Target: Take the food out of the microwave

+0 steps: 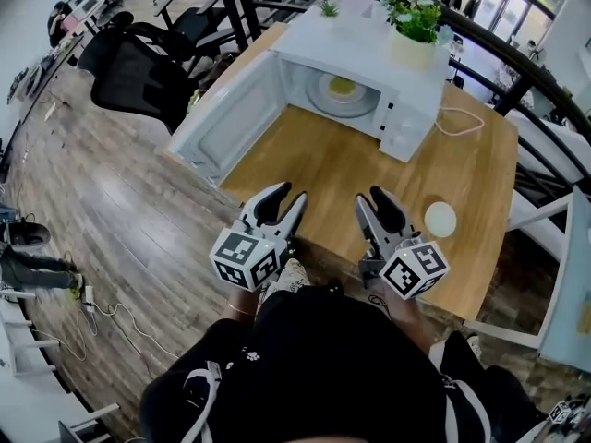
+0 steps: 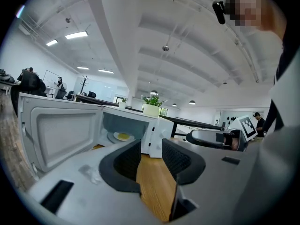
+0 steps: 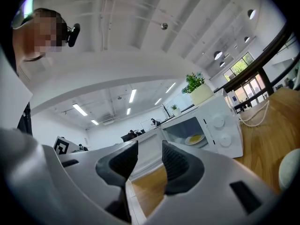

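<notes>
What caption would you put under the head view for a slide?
Left gripper and right gripper face an open microwave with food inside.

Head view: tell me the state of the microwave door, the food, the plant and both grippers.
Microwave door: swung fully open.
Plate of food: inside the microwave, nothing touching it.
Potted plant: upright on top of the microwave.
Left gripper: open, empty, over the near table edge.
Right gripper: open, empty, over the near table edge.
</notes>
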The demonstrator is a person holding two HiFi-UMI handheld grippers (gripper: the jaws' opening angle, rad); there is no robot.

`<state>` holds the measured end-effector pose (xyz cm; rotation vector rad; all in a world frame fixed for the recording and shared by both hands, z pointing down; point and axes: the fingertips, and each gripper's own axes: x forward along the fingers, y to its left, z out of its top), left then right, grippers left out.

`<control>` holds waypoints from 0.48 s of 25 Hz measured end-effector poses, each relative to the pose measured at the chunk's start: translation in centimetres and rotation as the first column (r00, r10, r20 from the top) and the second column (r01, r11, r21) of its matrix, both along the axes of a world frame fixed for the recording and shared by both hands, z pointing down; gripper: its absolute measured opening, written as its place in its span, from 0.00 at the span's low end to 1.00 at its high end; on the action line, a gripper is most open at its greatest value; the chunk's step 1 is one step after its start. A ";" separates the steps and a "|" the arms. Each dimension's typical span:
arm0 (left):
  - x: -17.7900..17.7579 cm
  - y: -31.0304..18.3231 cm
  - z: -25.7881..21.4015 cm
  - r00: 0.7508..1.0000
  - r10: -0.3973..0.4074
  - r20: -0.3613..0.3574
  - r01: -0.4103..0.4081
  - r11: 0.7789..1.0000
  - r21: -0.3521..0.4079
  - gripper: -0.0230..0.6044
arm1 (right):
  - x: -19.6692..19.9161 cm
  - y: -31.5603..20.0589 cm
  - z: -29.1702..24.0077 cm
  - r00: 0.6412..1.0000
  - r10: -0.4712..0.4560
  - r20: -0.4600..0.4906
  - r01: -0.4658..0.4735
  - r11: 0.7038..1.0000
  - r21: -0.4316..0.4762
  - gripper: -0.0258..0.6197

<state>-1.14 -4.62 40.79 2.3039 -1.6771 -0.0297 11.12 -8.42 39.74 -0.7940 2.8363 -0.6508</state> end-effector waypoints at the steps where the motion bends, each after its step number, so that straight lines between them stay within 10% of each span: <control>1: -0.2 -0.7 0.0 1.000 0.007 0.000 -0.007 1.000 -0.003 0.23 | 0.0 -0.5 -0.1 1.000 0.010 -0.003 -0.010 1.000 -0.001 0.27; 12: -4.1 -11.1 -0.4 0.992 0.129 0.010 -0.129 0.992 -0.003 0.23 | -1.9 -8.1 -0.7 0.982 0.188 -0.024 -0.188 0.982 -0.017 0.28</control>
